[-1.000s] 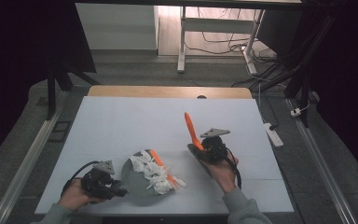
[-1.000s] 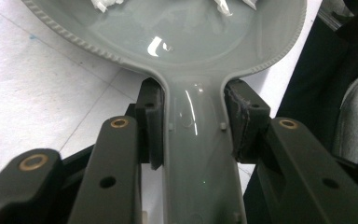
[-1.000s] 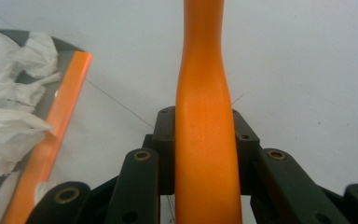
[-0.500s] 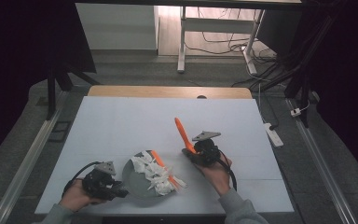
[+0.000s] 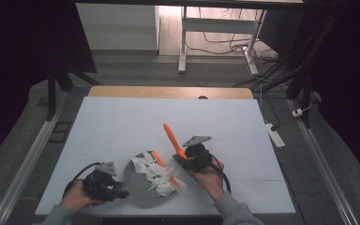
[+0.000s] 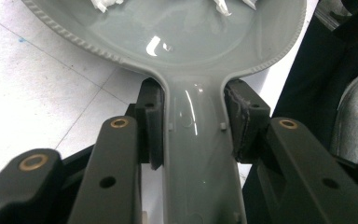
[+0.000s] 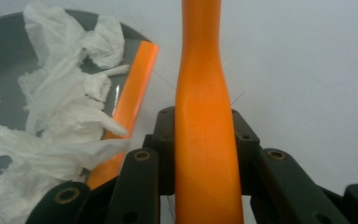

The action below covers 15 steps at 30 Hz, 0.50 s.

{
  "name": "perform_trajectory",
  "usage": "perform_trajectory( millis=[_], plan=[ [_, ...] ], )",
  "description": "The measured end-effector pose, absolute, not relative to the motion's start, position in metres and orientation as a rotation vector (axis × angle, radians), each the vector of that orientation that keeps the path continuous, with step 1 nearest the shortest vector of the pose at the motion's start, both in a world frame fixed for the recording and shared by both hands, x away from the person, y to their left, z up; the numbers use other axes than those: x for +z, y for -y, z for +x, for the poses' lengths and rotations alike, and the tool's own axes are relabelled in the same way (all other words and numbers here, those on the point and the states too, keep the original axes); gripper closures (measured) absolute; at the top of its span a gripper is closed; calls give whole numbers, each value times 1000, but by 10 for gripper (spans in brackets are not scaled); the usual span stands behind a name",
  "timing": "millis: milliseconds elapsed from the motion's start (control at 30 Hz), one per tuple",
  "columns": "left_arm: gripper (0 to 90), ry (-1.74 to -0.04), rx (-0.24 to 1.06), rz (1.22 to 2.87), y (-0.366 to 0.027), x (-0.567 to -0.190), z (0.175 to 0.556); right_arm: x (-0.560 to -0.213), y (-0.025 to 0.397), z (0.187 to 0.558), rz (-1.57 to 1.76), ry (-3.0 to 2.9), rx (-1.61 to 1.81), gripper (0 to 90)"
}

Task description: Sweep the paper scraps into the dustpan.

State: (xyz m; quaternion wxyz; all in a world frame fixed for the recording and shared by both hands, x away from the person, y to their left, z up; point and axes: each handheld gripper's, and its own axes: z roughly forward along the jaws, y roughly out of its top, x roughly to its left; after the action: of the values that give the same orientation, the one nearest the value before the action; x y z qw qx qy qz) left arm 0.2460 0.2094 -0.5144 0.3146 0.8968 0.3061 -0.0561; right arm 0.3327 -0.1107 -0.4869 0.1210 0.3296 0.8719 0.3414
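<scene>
A grey dustpan (image 5: 132, 182) lies near the table's front edge, holding crumpled white paper scraps (image 5: 159, 176). My left gripper (image 5: 104, 183) is shut on the pan's handle (image 6: 200, 154), one pad on each side, with the pan bowl (image 6: 191, 42) just ahead. An orange strip (image 5: 158, 159) runs along the pan's right side, partly under the paper (image 7: 60, 107). My right gripper (image 5: 190, 159) is just right of the pan, shut on an orange handle (image 5: 171, 136) that slants up and away to the left. That handle (image 7: 200, 70) runs straight out between the jaws, next to the strip (image 7: 133, 88).
The white table top (image 5: 122, 122) stretches away beyond the pan, with a wooden edge (image 5: 168, 92) at the far side. A white power strip (image 5: 274, 133) lies off the table's right edge. A metal rail (image 5: 28, 159) runs along the left.
My right gripper has carried the orange handle left and toward the front edge, closer to the dustpan. The left gripper and the pan have stayed put.
</scene>
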Motion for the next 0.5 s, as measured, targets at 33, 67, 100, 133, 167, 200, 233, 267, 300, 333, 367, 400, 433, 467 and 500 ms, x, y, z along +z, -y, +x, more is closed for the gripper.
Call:
perform_trajectory(
  millis=[33, 67, 100, 133, 167, 200, 233, 267, 300, 333, 367, 400, 433, 467, 500],
  plan=[
    [612, -807, -148, 2363, -209, -514, 246, -487, 110, 332, 958, -2548, 997, 702],
    [612, -807, -148, 2363, -209, -514, 246, -487, 108, 331, 951, -2551, 997, 703],
    [612, -807, -148, 2363, -209, -514, 246, -487, 107, 331, 947, -2553, 998, 703],
    [612, -807, -148, 2364, -209, -514, 246, -487, 106, 330, 948, -2555, 1000, 703],
    [612, -807, -148, 2363, -209, -514, 246, -487, 105, 329, 946, -2557, 1005, 703],
    [612, -807, -148, 2363, -209, -514, 246, -487, 104, 329, 944, -2560, 1008, 703],
    [612, -807, -148, 2363, -209, -514, 246, -487, 103, 329, 945, -2562, 1014, 703],
    [613, -807, -149, 2363, -209, -514, 246, -487, 102, 328, 944, -2566, 1019, 703],
    [612, -807, -149, 2364, -209, -514, 246, -487, 101, 328, 938, -2569, 1020, 703],
    [612, -808, -149, 2364, -209, -514, 246, -487, 100, 327, 938, -2572, 1021, 703],
    [612, -808, -149, 2364, -209, -514, 246, -487, 98, 326, 936, -2578, 1024, 703],
    [612, -808, -148, 2363, -209, -514, 246, -487, 97, 326, 937, -2583, 1029, 703],
    [612, -809, -148, 2364, -208, -514, 246, -488, 96, 326, 938, -2584, 1034, 703],
    [612, -810, -148, 2363, -208, -514, 246, -488, 95, 326, 936, -2588, 1037, 703],
    [612, -810, -148, 2364, -208, -514, 246, -488, 93, 325, 935, -2591, 1037, 703]
  ],
)
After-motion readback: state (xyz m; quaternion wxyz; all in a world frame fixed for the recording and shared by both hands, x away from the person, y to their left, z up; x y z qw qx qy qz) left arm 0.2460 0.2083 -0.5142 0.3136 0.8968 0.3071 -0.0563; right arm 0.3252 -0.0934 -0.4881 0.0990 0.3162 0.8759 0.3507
